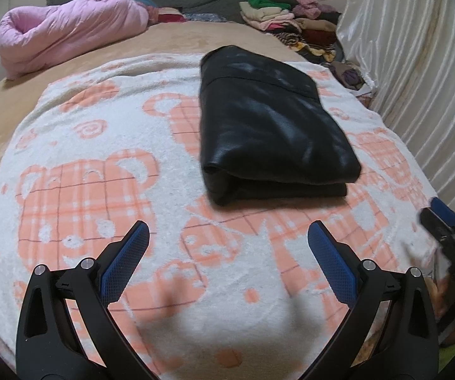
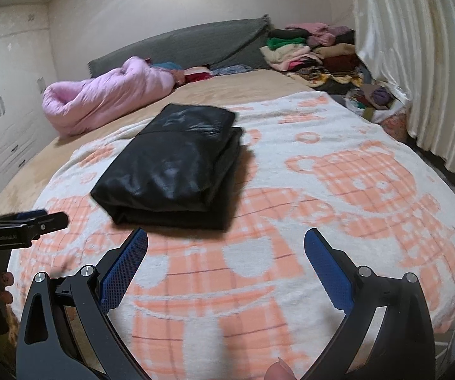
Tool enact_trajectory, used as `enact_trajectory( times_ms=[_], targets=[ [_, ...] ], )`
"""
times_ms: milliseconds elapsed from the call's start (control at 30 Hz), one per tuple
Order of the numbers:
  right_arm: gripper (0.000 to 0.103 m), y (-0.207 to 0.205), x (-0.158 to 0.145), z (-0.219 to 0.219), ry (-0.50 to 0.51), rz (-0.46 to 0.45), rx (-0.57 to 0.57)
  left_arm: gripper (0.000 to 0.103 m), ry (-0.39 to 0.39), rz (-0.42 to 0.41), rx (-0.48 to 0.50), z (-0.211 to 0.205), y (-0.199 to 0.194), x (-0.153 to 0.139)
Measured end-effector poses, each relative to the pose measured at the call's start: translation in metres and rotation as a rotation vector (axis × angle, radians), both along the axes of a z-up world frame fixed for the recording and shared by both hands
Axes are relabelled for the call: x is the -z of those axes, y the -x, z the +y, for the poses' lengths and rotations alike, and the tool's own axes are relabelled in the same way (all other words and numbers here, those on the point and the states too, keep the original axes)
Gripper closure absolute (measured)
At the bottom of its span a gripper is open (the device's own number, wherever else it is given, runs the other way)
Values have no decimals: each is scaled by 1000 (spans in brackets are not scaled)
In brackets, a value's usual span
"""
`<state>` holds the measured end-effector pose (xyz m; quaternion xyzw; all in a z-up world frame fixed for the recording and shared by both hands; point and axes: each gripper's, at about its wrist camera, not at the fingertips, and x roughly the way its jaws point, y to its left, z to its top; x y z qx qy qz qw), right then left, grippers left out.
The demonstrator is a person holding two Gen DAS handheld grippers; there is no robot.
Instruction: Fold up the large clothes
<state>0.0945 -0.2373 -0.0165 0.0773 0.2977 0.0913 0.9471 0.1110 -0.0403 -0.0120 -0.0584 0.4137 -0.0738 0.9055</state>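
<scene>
A black leather garment (image 1: 268, 126) lies folded into a thick rectangle on the white and orange bear blanket (image 1: 107, 164). In the right wrist view the same folded garment (image 2: 177, 164) sits left of centre on the blanket (image 2: 338, 174). My left gripper (image 1: 227, 231) hovers open over the blanket, short of the garment's near edge, holding nothing. My right gripper (image 2: 226, 237) is also open and empty, just in front of the garment. The right gripper (image 1: 445, 221) shows at the right edge of the left wrist view. The left gripper (image 2: 34, 218) shows at the left edge of the right wrist view.
A rolled pink quilt (image 1: 66, 28) lies at the far left of the bed. Piled clothes (image 1: 294, 22) sit at the far right by a grey headboard cushion (image 2: 189, 44). A pale curtain (image 1: 417, 63) hangs along the right side. White wardrobe doors (image 2: 9, 95) stand at left.
</scene>
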Motion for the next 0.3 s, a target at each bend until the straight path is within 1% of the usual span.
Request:
enact_trajectory(
  times_ms=[67, 100, 133, 167, 200, 233, 267, 300],
  targets=[
    [4, 3, -1, -26, -11, -4, 65, 9, 4, 9, -25, 11, -7, 0],
    [4, 5, 0, -45, -20, -4, 113, 9, 19, 18, -48, 22, -13, 1],
    [4, 7, 2, -75, -42, 4, 183, 9, 32, 29, -64, 32, -19, 2],
    [4, 10, 7, -105, -66, 17, 260, 9, 47, 45, -98, 52, -28, 4],
    [4, 15, 16, -151, -97, 46, 387, 9, 49, 63, -147, 77, -38, 8],
    [4, 21, 24, -188, -122, 73, 484, 9, 39, 74, -171, 91, -43, 11],
    [4, 28, 34, -225, -138, 97, 584, 9, -1, 94, -219, 119, -51, 16],
    [4, 37, 44, -263, -126, 121, 692, 9, -44, 109, -273, 145, -57, 20]
  ],
)
